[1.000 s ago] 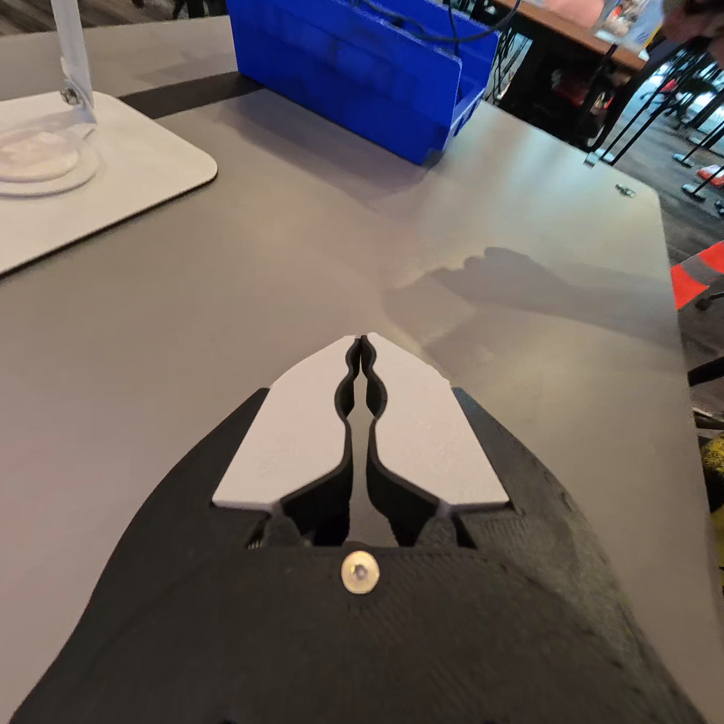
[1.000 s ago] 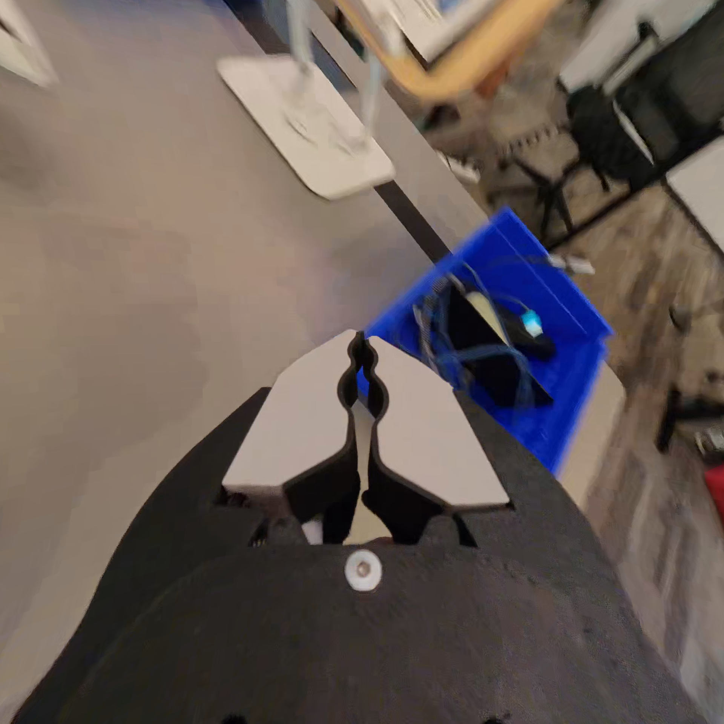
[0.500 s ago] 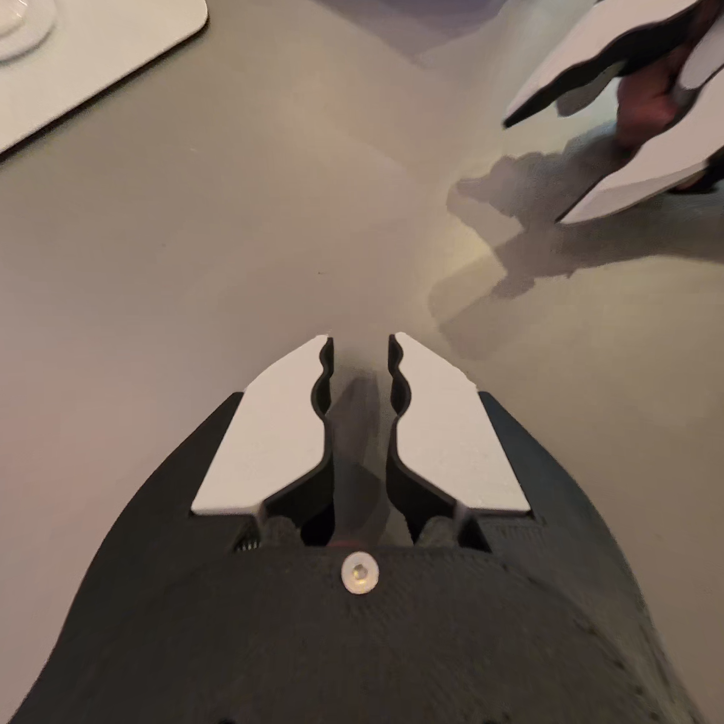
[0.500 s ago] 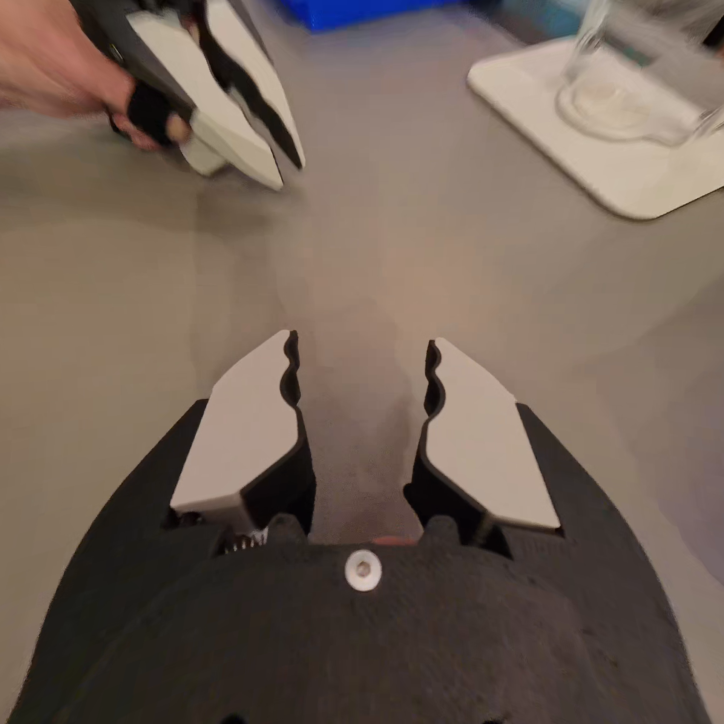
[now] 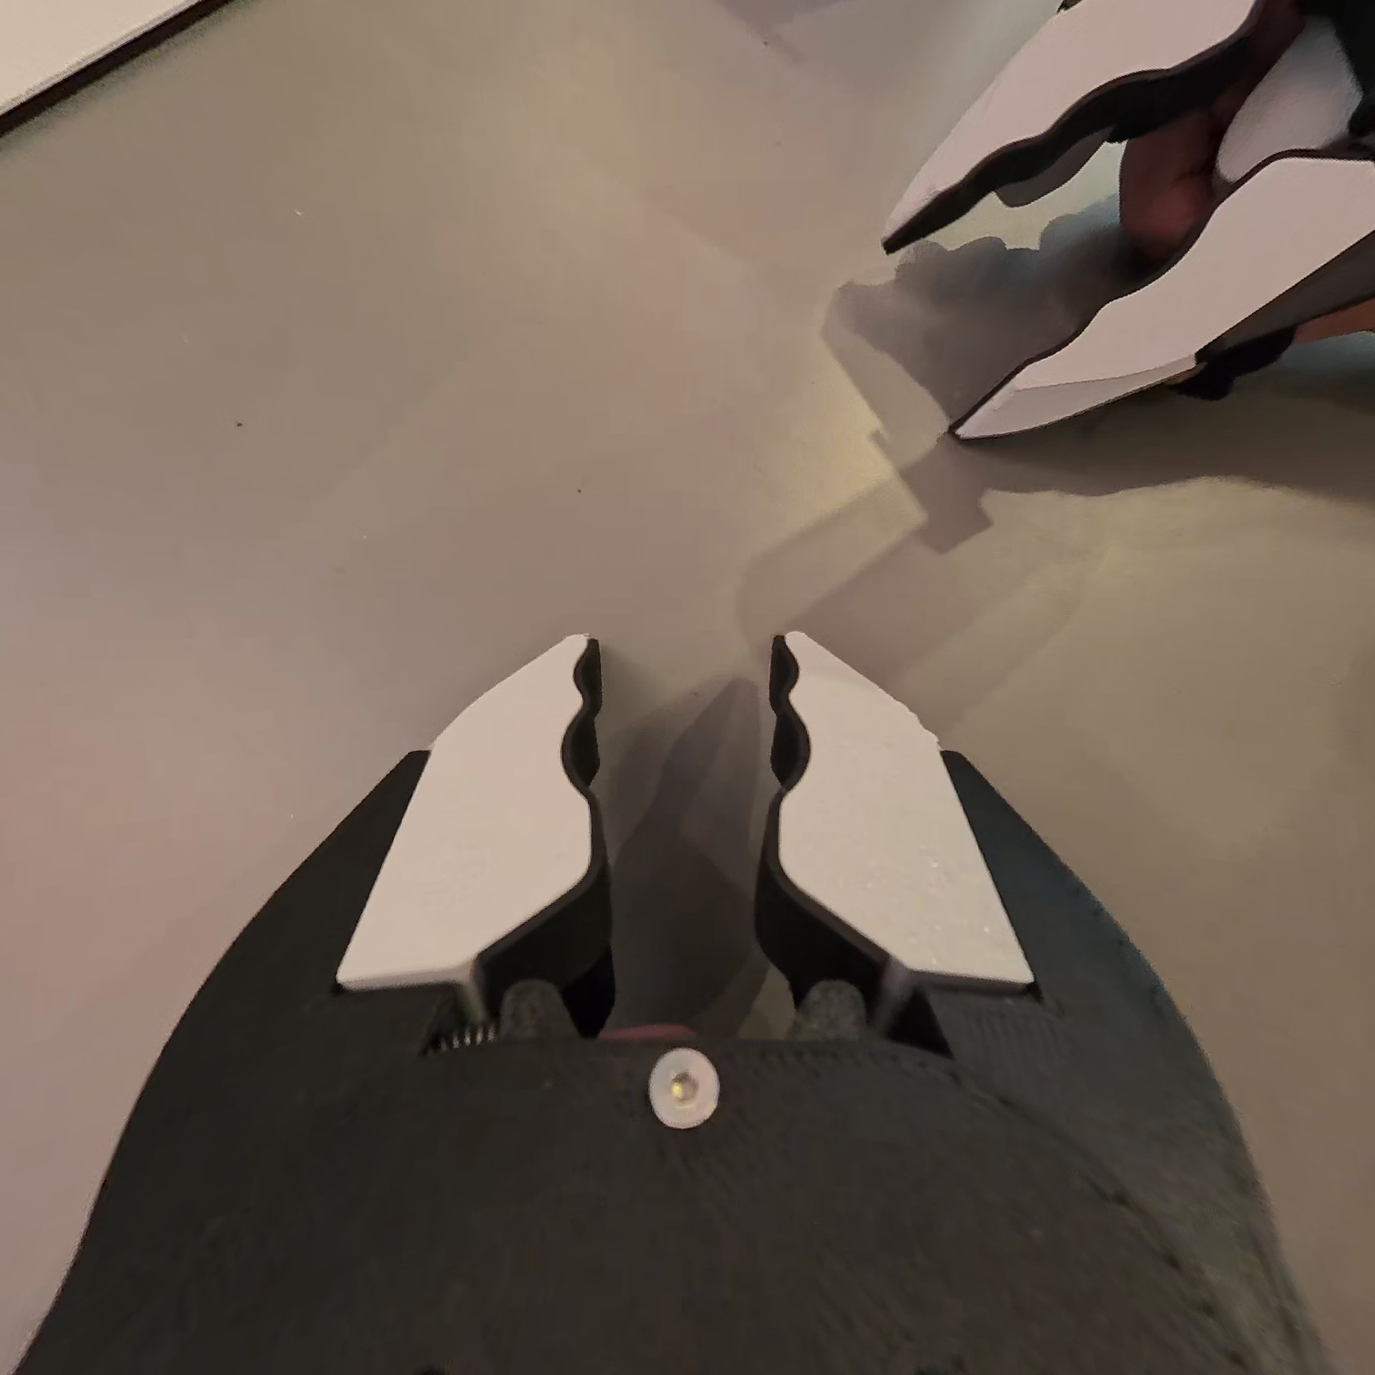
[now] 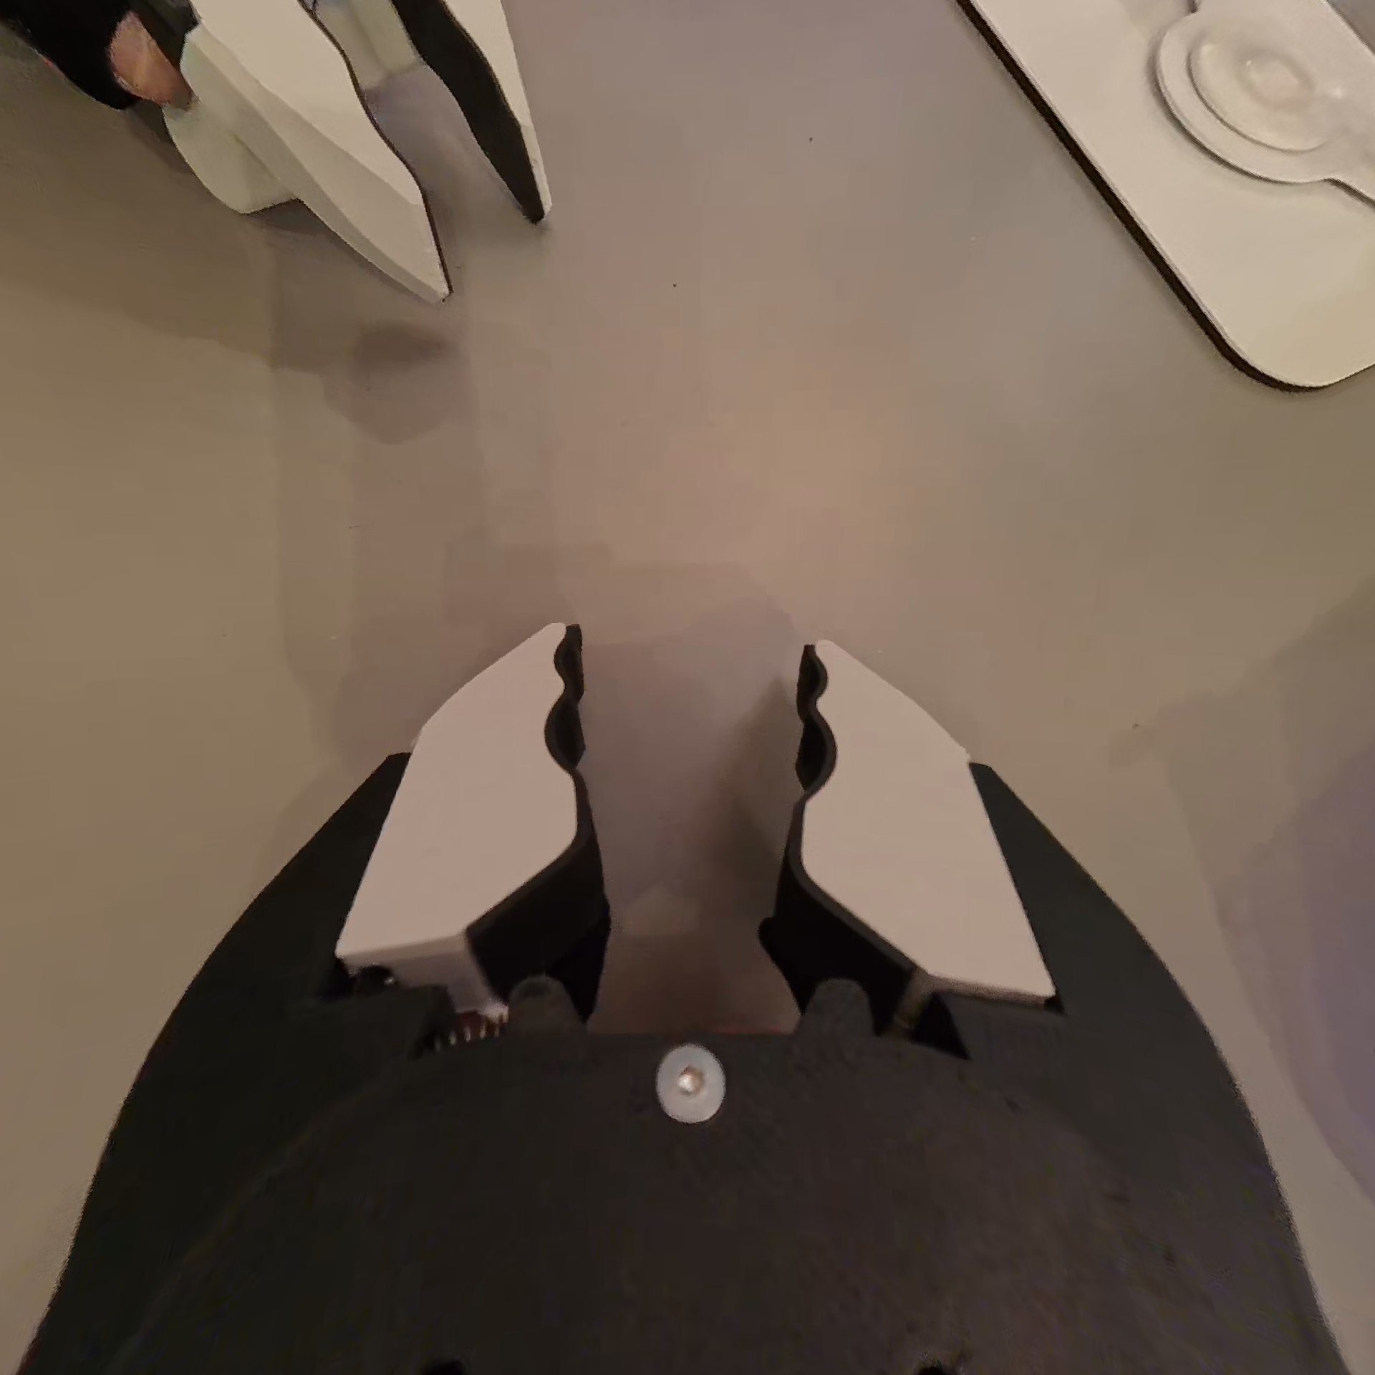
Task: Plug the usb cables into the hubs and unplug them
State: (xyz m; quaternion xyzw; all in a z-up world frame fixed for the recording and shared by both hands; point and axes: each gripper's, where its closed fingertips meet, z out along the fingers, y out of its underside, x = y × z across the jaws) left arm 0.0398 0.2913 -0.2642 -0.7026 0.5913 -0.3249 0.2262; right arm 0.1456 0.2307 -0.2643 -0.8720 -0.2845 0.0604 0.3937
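Note:
My left gripper point(image 5: 684, 647) is open and empty, pointing down at the bare grey table point(image 5: 372, 446). My right gripper point(image 6: 688, 643) is open and empty too, low over the same table point(image 6: 670, 446). Each shows in the other's view: the right gripper point(image 5: 937, 335) at the upper right of the left wrist view, the left gripper point(image 6: 491, 253) at the upper left of the right wrist view, both with fingers apart and nothing between them. No USB cable or hub is in view.
A white flat stand base point(image 6: 1190, 193) with a clear round foot point(image 6: 1265, 82) lies at the upper right of the right wrist view; its corner point(image 5: 59, 52) shows at the upper left of the left wrist view. A hand point(image 5: 1161, 193) holds the right gripper.
Both grippers went from shut to open on nothing. Both tipped down toward the table and came closer to each other; the blue bin left both views.

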